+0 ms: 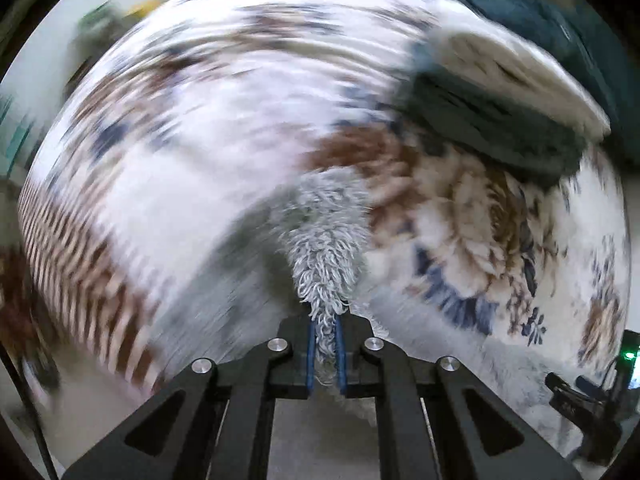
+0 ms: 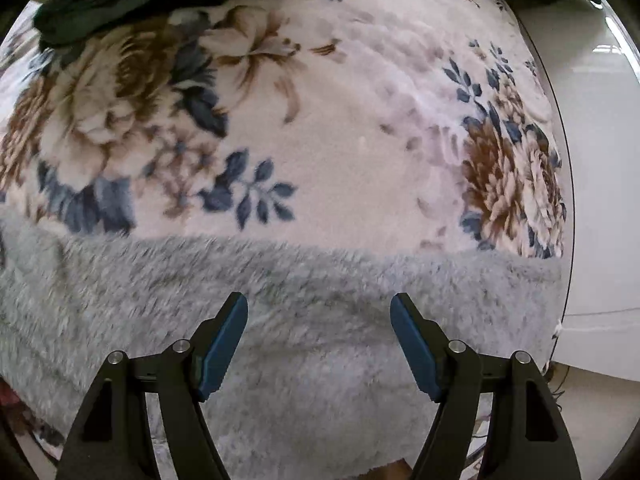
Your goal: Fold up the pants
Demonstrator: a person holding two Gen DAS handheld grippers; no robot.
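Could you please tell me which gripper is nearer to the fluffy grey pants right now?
Left. The left gripper is shut on a fold of the grey pants, pinched between its pads. The right gripper hangs open above them, gripping nothing.

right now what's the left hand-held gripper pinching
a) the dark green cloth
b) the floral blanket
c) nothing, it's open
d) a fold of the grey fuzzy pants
d: in the left wrist view the left hand-held gripper has its blue pads shut on a tuft of the grey fuzzy pants, above the floral blanket.
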